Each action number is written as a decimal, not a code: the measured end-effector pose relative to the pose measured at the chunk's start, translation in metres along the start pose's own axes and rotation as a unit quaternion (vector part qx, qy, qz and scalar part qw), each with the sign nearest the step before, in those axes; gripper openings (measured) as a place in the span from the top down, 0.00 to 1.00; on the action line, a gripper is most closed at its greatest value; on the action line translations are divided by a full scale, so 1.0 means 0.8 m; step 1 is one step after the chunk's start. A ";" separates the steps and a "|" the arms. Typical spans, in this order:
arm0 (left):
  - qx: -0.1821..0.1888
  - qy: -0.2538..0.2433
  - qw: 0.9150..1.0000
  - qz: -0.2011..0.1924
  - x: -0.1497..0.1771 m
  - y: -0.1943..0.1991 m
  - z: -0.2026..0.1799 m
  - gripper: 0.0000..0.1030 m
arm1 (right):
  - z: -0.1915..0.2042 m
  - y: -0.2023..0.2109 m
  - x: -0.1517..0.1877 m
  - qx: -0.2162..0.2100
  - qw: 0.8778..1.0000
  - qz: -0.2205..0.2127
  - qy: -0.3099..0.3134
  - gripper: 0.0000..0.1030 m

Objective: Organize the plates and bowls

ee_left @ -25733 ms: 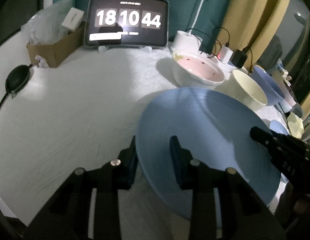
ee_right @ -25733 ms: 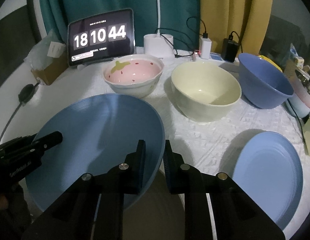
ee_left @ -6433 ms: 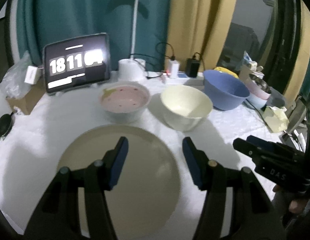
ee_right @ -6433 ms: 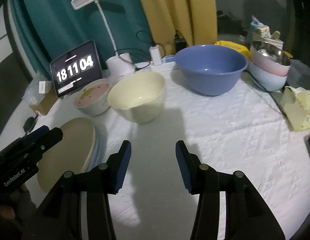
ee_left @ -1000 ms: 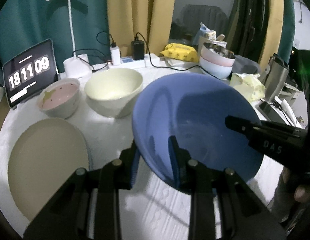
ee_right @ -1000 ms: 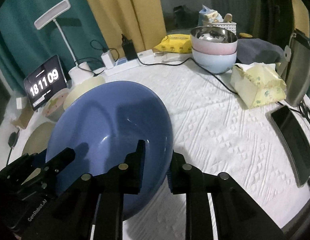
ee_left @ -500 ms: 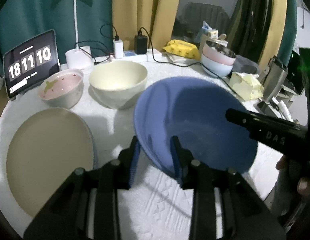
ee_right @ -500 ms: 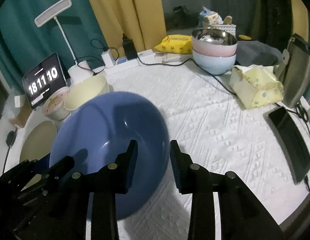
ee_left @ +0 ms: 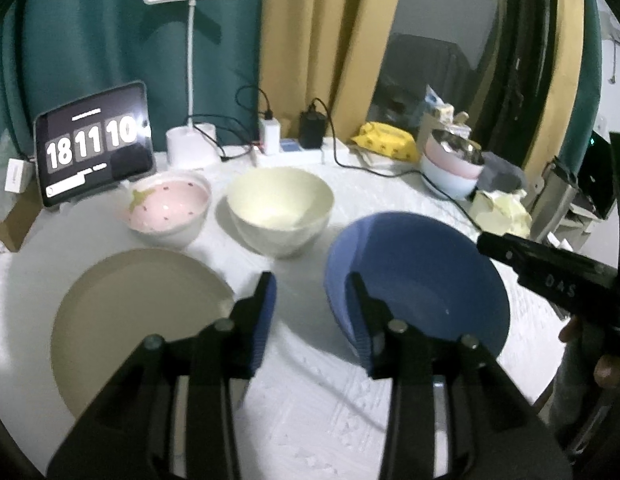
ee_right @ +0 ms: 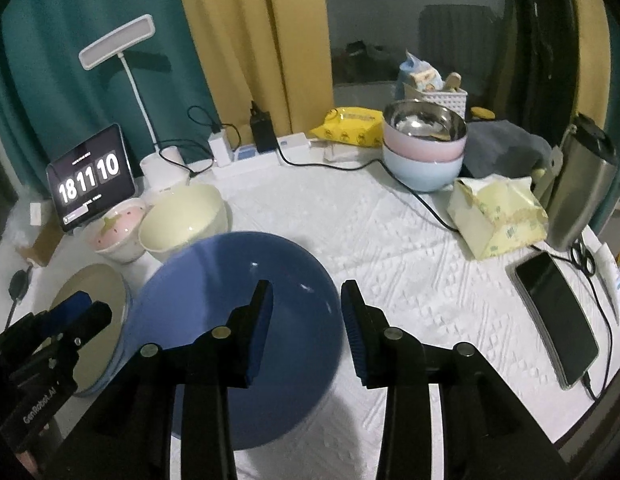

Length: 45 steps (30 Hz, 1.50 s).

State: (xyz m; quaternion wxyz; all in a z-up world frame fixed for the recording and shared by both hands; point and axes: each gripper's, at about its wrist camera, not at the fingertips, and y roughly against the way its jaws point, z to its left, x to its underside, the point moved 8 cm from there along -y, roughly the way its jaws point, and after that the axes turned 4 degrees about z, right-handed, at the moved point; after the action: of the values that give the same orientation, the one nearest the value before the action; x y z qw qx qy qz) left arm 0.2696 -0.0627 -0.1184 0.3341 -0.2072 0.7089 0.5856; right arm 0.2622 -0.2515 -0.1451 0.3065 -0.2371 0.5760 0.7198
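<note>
We read the blue bowl (ee_left: 419, 280) as set down on the white tablecloth (ee_right: 409, 248), standing free at the near edge; in the left wrist view it sits at about four o'clock from the cream bowl (ee_left: 280, 210), near it but not touching. Our left gripper (ee_left: 311, 308) has its jaws apart, the right-hand finger in front of the bowl's near rim and the other finger out over bare cloth. Our right gripper (ee_right: 306, 320) is likewise spread wide and clamps nothing; in its own view one finger lies over the bowl and the other over cloth past the rim.

At nine o'clock from the blue bowl lies the beige plate (ee_left: 138, 320), which in the right wrist view tops a bluish stack. The strawberry bowl (ee_left: 168, 208) sits just beside the cream bowl, at its nine o'clock, with the tablet clock (ee_left: 94, 152) behind it.

We judge the plates done and the bowls in hand, the largest placed as a base. The next move calls for pinching the cream bowl's rim from both sides, lifting it level and nesting it centred in the blue one.
</note>
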 end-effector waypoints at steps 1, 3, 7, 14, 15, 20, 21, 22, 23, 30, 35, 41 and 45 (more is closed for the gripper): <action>-0.002 0.002 1.000 -0.003 -0.004 0.001 0.004 0.63 | 0.003 0.001 -0.003 -0.002 1.000 -0.001 0.002 0.64; -0.006 0.006 1.000 -0.007 -0.008 0.003 0.010 0.63 | 0.009 0.001 -0.008 -0.004 1.000 -0.003 0.007 0.64; -0.013 0.012 1.000 -0.015 -0.019 0.004 0.019 0.61 | 0.020 0.002 -0.018 -0.009 1.000 -0.008 0.015 0.64; -0.018 0.020 0.999 -0.023 -0.033 0.002 0.031 0.56 | 0.034 -0.001 -0.035 -0.016 0.999 -0.013 0.028 0.64; -0.019 0.021 0.999 -0.024 -0.036 0.001 0.033 0.56 | 0.036 -0.002 -0.038 -0.017 0.999 -0.013 0.030 0.64; -0.022 0.024 0.999 -0.033 -0.049 0.000 0.041 0.56 | 0.047 -0.006 -0.052 -0.021 0.999 -0.015 0.042 0.64; -0.023 0.025 0.999 -0.034 -0.052 -0.001 0.043 0.55 | 0.050 -0.007 -0.054 -0.022 0.999 -0.016 0.044 0.64; -0.024 0.026 0.999 -0.035 -0.055 -0.002 0.046 0.55 | 0.052 -0.008 -0.056 -0.023 0.999 -0.016 0.045 0.64; -0.025 0.027 0.999 -0.036 -0.057 -0.002 0.047 0.55 | 0.055 -0.010 -0.060 -0.025 0.998 -0.016 0.047 0.64; -0.033 0.037 0.998 -0.041 -0.076 -0.011 0.064 0.55 | 0.072 -0.021 -0.079 -0.033 0.998 -0.017 0.060 0.64; -0.039 0.045 0.997 -0.042 -0.086 -0.021 0.076 0.55 | 0.083 -0.035 -0.092 -0.037 0.997 -0.013 0.068 0.64; -0.045 0.065 0.996 -0.039 -0.097 -0.040 0.093 0.55 | 0.098 -0.054 -0.107 -0.044 0.996 -0.009 0.076 0.64; -0.048 0.064 0.996 -0.032 -0.104 -0.052 0.098 0.55 | 0.106 -0.074 -0.116 -0.042 0.996 0.003 0.083 0.64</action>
State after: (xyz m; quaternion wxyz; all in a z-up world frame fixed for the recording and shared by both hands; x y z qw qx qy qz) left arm 0.3734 -0.0048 -0.0950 0.2957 -0.2828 0.6929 0.5937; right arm 0.3708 -0.1755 -0.1020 0.2450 -0.3067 0.5699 0.7219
